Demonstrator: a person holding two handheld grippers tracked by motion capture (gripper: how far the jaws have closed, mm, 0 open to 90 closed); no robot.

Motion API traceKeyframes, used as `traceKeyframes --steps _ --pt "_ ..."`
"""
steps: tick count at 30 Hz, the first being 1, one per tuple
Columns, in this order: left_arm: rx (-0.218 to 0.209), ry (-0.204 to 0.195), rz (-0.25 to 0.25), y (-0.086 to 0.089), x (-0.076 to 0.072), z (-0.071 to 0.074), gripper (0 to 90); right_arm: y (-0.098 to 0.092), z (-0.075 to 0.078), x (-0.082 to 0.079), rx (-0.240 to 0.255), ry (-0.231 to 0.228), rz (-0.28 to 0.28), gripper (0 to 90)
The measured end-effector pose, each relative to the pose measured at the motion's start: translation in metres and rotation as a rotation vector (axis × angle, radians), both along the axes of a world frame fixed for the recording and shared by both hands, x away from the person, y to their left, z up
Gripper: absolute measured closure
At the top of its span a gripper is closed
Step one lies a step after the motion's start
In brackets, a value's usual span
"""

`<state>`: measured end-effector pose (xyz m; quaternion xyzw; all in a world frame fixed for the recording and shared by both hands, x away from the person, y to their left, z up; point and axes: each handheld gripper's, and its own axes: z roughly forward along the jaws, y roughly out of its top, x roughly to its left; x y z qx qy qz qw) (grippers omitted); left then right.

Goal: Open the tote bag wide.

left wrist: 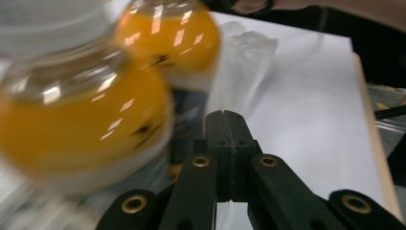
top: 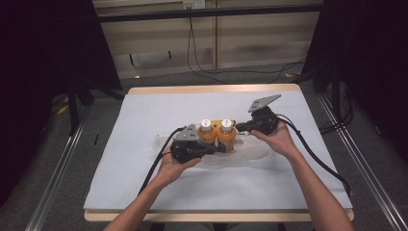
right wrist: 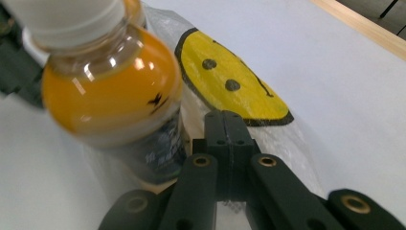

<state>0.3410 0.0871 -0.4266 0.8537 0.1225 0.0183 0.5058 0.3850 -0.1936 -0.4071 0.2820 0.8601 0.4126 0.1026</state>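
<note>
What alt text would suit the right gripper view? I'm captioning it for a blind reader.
A bottle of orange drink with a white cap stands close in front of the right gripper, whose black jaws are shut with nothing between them. Behind lies a clear plastic bag printed with a yellow smiley face, on a white table cover.

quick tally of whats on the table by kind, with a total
orange drink bottles with white caps: 2 (left bottle, right bottle)
clear plastic bag with a yellow smiley face: 1
hand-held grippers: 2 (left hand-held gripper, right hand-held gripper), both with jaws shut
total: 5
</note>
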Motion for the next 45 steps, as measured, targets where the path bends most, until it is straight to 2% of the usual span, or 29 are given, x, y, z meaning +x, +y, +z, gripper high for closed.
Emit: traceKeyframes --steps 2,5,8,10,12,14,15,17,23,26,28,29,30,35,36,37,38,40,41,45 --pt "0.028 0.009 0.007 -0.007 0.002 -0.005 90.0 0.005 -0.001 0.005 0.015 0.011 0.016 90.0" --pt "0.041 0.015 0.021 -0.009 0.006 -0.009 90.0 0.015 -0.004 0.013 0.017 0.022 0.034 90.0" --pt "0.064 -0.008 0.040 -0.008 0.008 -0.010 90.0 0.021 -0.007 0.019 0.011 0.026 0.053 90.0" --pt "0.085 -0.042 0.055 -0.009 0.007 -0.012 90.0 0.026 -0.011 0.024 -0.004 0.035 0.061 90.0" --pt "0.077 -0.050 0.085 -0.008 0.006 -0.016 90.0 0.028 -0.017 0.028 0.002 0.048 0.066 90.0" --pt "0.103 -0.043 0.086 -0.009 0.006 -0.022 90.0 0.030 -0.023 0.030 0.006 0.062 0.068 90.0" --pt "0.122 -0.052 0.081 -0.009 0.007 -0.023 90.0 0.030 -0.028 0.031 0.004 0.070 0.068 90.0" --pt "0.121 -0.047 0.076 -0.011 0.006 -0.026 90.0 0.031 -0.035 0.033 -0.003 0.086 0.074 90.0" --pt "0.153 -0.038 0.076 -0.015 0.004 -0.033 90.0 0.035 -0.049 0.035 -0.016 0.127 0.079 90.0" --pt "0.168 -0.032 0.068 -0.017 0.003 -0.042 90.0 0.036 -0.055 0.036 -0.021 0.142 0.085 90.0" --pt "0.196 -0.036 0.066 -0.017 0.002 -0.045 90.0 0.036 -0.059 0.036 -0.024 0.159 0.086 90.0" --pt "0.180 -0.031 0.063 -0.017 0.002 -0.046 90.0 0.037 -0.062 0.035 -0.032 0.169 0.084 90.0" --pt "0.199 -0.032 0.065 -0.017 0.001 -0.045 90.0 0.037 -0.064 0.035 -0.041 0.174 0.082 90.0" --pt "0.197 -0.036 0.058 -0.019 -0.004 -0.051 90.0 0.037 -0.074 0.037 -0.050 0.204 0.074 90.0" --pt "0.205 -0.039 0.054 -0.020 -0.006 -0.053 90.0 0.037 -0.074 0.038 -0.045 0.208 0.072 90.0" --pt "0.235 -0.037 0.041 -0.022 -0.008 -0.056 90.0 0.037 -0.074 0.038 -0.044 0.208 0.070 90.0" --pt "0.238 -0.044 0.036 -0.023 -0.009 -0.059 90.0 0.038 -0.074 0.039 -0.049 0.201 0.067 90.0" --pt "0.226 -0.027 0.046 -0.024 -0.010 -0.059 90.0 0.038 -0.074 0.039 -0.049 0.202 0.060 90.0" --pt "0.234 -0.038 0.042 -0.024 -0.009 -0.059 90.0 0.038 -0.074 0.039 -0.058 0.195 0.057 90.0" --pt "0.219 -0.014 0.028 -0.024 -0.011 -0.060 90.0 0.037 -0.074 0.041 -0.062 0.183 0.042 90.0"
